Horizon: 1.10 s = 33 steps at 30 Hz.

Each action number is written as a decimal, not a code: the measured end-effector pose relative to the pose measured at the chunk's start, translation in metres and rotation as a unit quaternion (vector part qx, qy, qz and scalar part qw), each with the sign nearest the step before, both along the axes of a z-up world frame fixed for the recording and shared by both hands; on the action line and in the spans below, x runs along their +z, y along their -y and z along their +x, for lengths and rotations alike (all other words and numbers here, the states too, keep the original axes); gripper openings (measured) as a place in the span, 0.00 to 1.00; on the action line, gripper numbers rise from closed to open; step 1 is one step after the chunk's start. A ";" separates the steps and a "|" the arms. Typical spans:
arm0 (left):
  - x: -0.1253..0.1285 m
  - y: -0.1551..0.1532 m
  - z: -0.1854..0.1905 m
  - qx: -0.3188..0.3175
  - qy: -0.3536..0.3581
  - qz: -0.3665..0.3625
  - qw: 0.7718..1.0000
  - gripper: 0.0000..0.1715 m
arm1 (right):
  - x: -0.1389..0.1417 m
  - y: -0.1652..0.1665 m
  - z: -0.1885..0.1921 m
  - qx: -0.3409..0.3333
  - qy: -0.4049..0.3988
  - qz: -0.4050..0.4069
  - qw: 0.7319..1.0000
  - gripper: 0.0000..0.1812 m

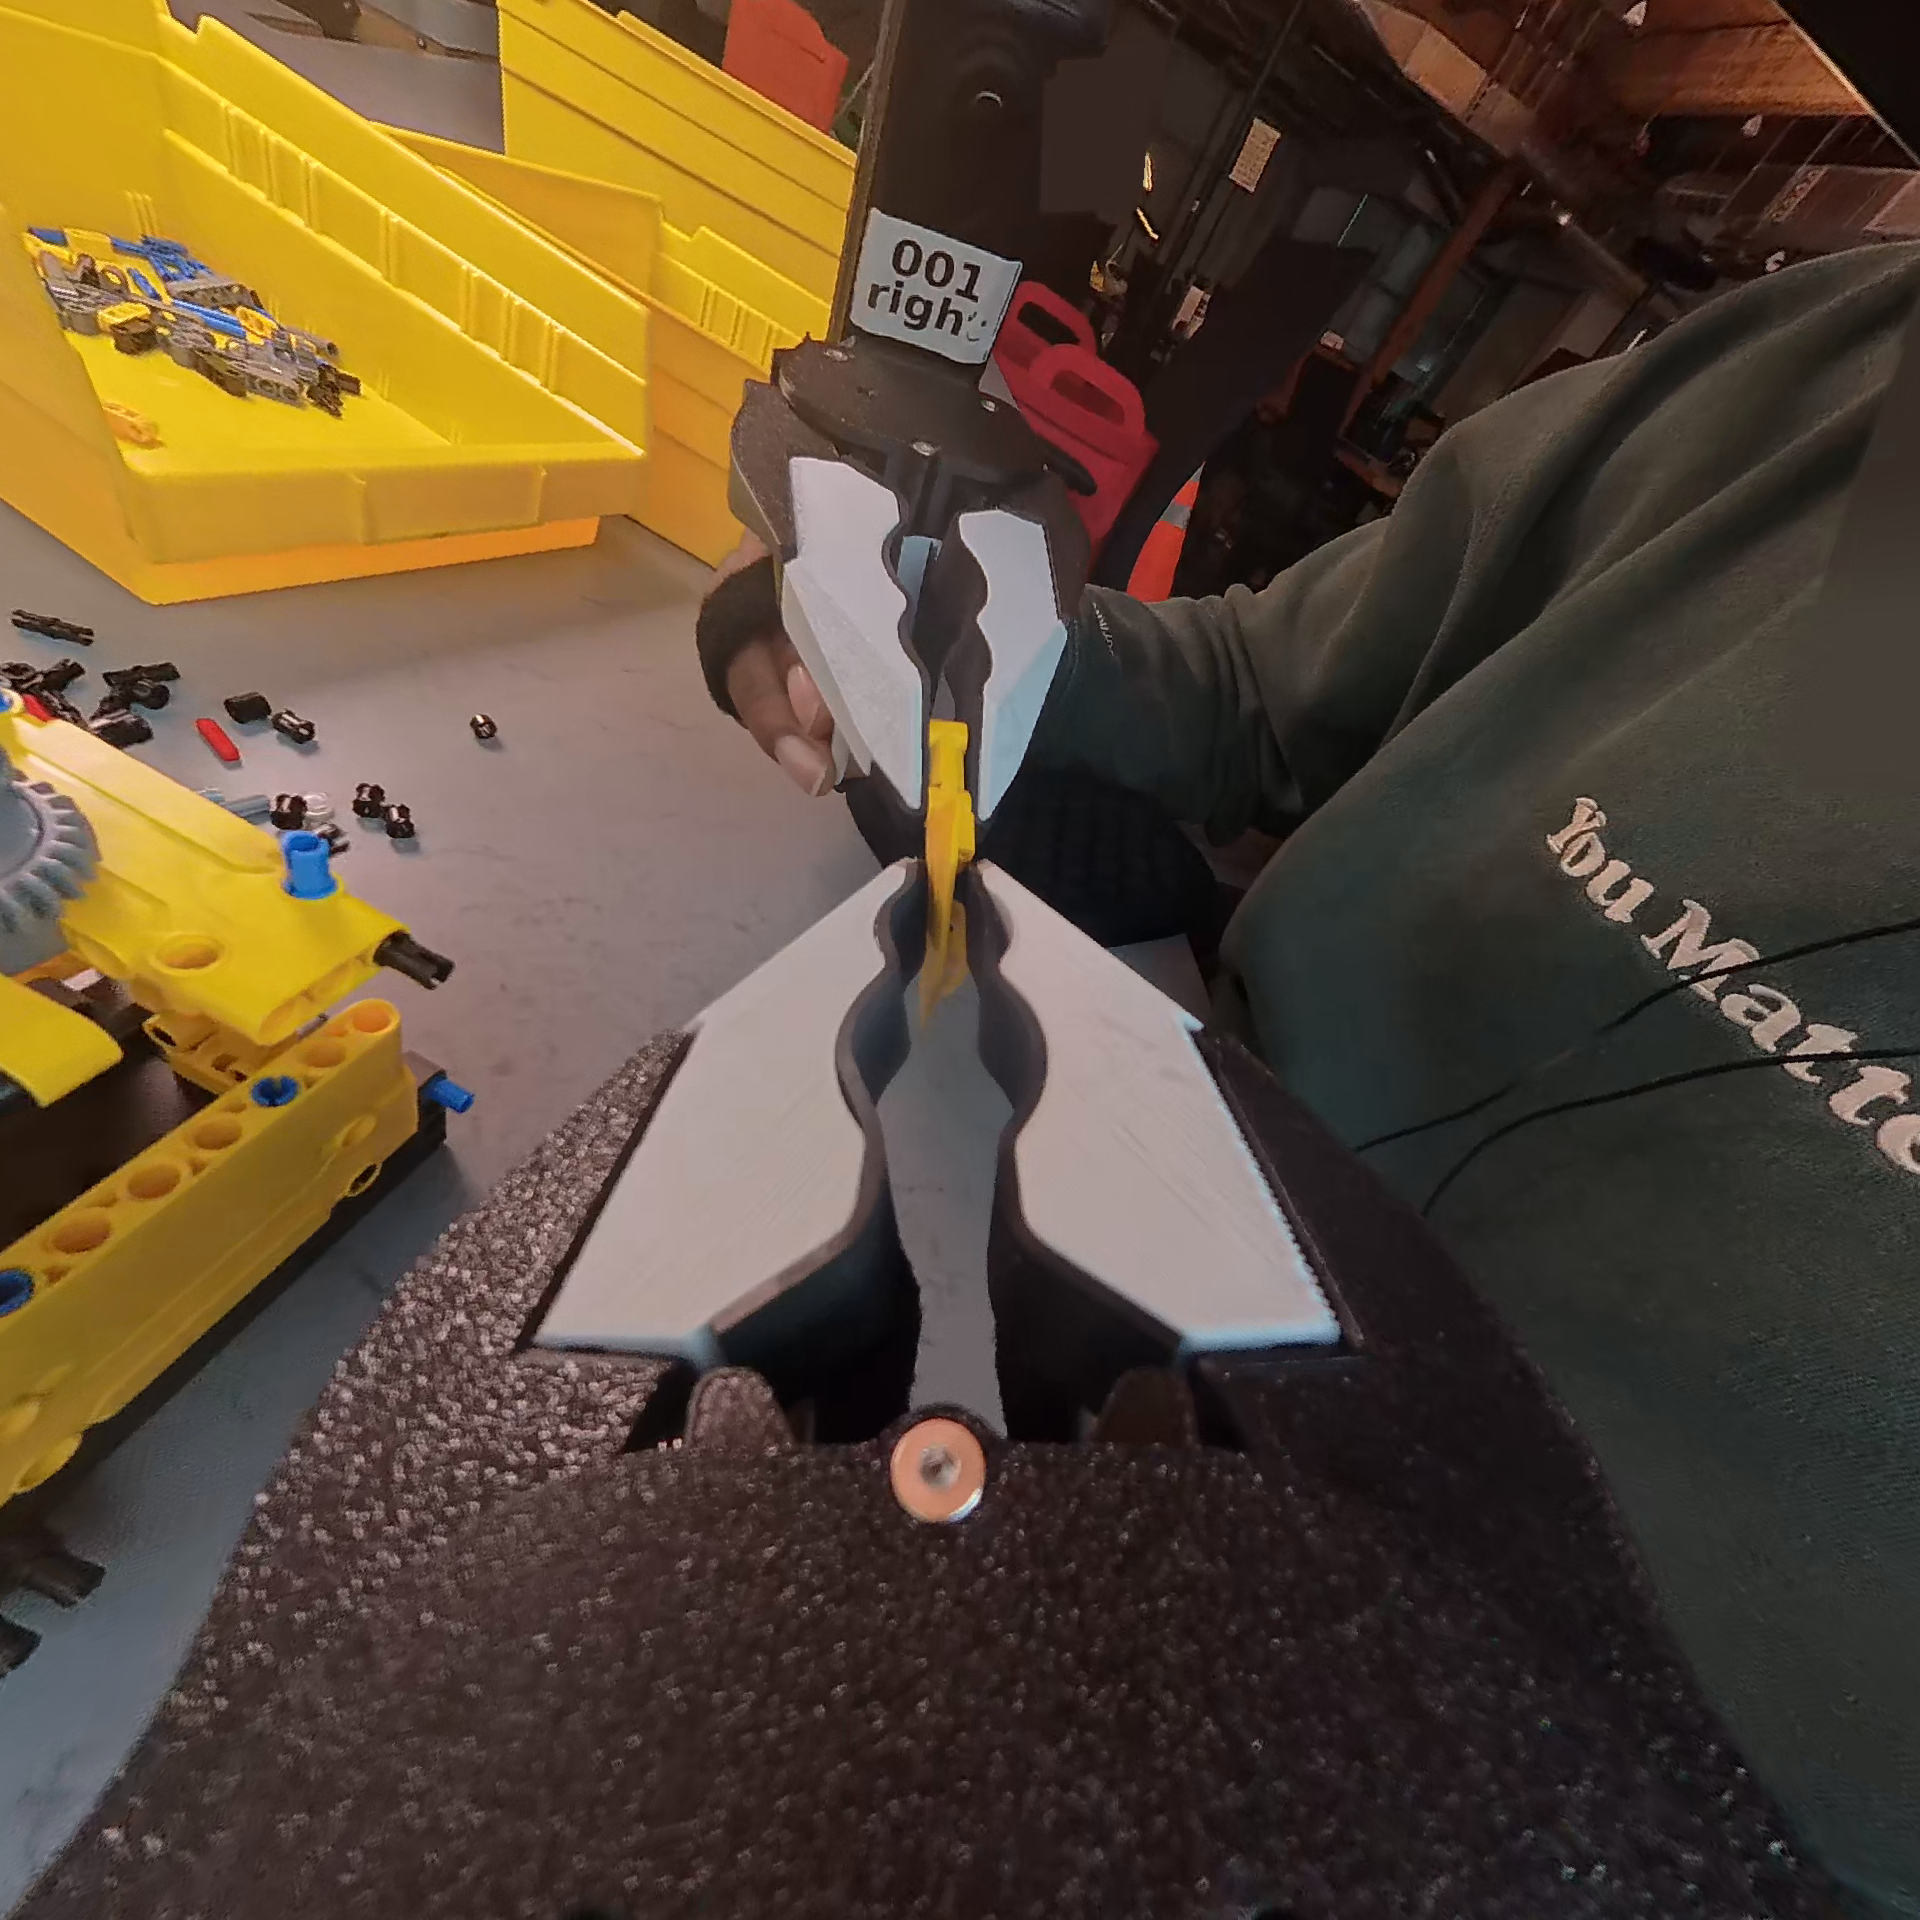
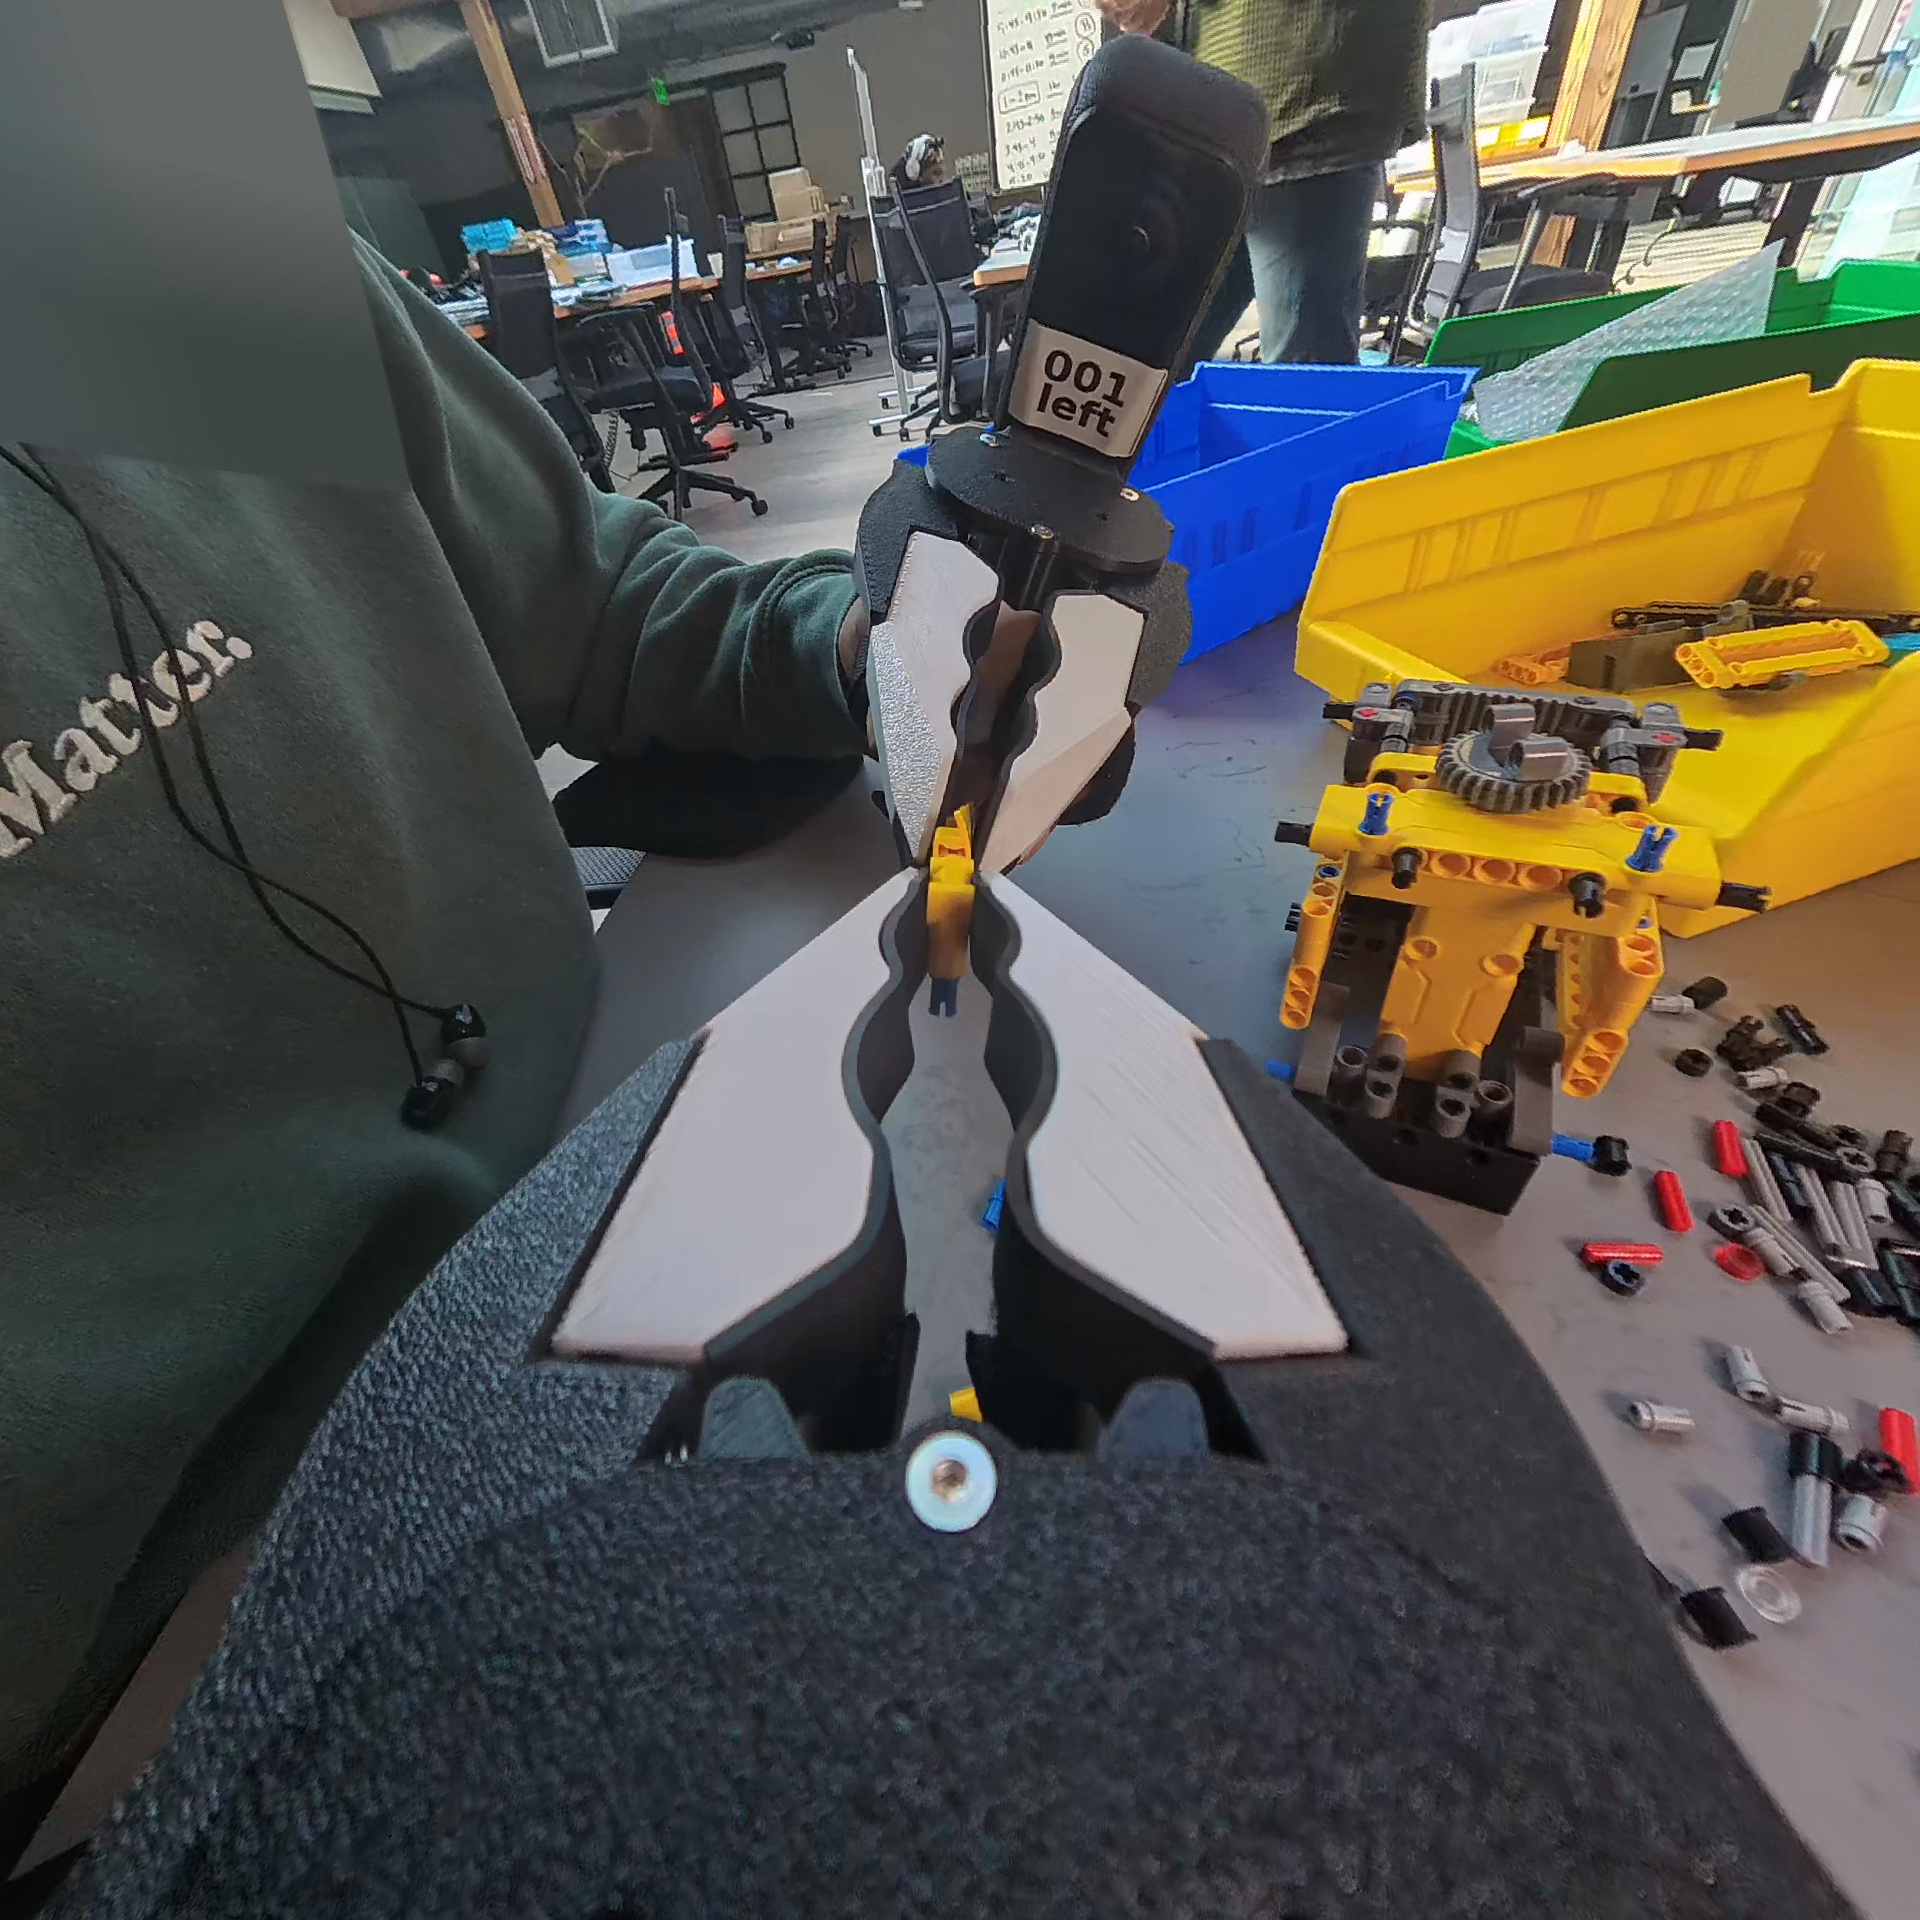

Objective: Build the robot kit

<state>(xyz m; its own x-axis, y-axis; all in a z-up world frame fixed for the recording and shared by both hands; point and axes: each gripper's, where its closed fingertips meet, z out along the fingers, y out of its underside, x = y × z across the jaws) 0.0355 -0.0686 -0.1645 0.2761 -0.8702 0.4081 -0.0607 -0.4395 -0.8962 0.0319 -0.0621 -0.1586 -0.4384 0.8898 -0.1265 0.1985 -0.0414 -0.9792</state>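
My two grippers meet tip to tip above the grey table [image 2: 1195, 831], both shut on one small yellow plastic piece [image 1: 943, 935]. In the left wrist view my left gripper [image 1: 940, 878] pinches its near end, and the right gripper [image 1: 951, 805] opposite pinches its far end. In the right wrist view my right gripper [image 2: 945, 883] holds the yellow piece [image 2: 948, 925], which has a small blue pin [image 2: 943, 997] sticking out toward the camera. The left gripper [image 2: 951, 831] grips the other end. The piece is held in the air in front of a person's green sweatshirt [image 2: 260, 831].
A half-built yellow and black brick model [image 2: 1475, 883] with a grey gear stands on the table; it also shows in the left wrist view [image 1: 208, 935]. Loose pins [image 2: 1808, 1195] lie around it. A yellow bin [image 2: 1558, 540] with parts, a blue bin [image 2: 1299, 468] and a green bin [image 2: 1662, 343] stand behind. My two grippers' fingertips are within a few centimetres of each other.
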 end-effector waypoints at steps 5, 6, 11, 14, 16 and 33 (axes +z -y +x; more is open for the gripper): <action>-0.001 -0.001 -0.001 -0.001 0.001 -0.006 1.000 0.04 | -0.001 -0.001 0.000 0.000 0.002 -0.002 1.000 0.03; -0.001 -0.001 -0.001 -0.001 0.002 -0.008 1.000 0.04 | -0.001 -0.001 0.000 0.000 0.002 -0.001 1.000 0.03; -0.002 -0.001 -0.001 -0.002 0.009 -0.022 1.000 0.04 | -0.003 -0.002 0.001 -0.001 0.006 0.002 1.000 0.03; -0.003 0.000 0.000 -0.006 0.013 -0.031 0.999 0.04 | -0.004 -0.002 0.002 0.003 0.010 0.002 1.000 0.03; -0.003 0.000 -0.001 -0.008 0.021 -0.039 0.999 0.04 | -0.004 -0.002 0.002 0.001 0.010 0.005 1.000 0.03; -0.007 0.000 -0.004 -0.002 -0.003 -0.016 1.000 0.04 | -0.006 0.000 -0.003 -0.022 0.014 0.018 0.999 0.09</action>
<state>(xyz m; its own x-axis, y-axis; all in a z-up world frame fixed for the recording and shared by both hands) 0.0319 -0.0685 -0.1713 0.2749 -0.8577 0.4345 -0.0687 -0.4683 -0.8809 0.0288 -0.0619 -0.1643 -0.3947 0.9126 -0.1063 0.2246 -0.0164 -0.9743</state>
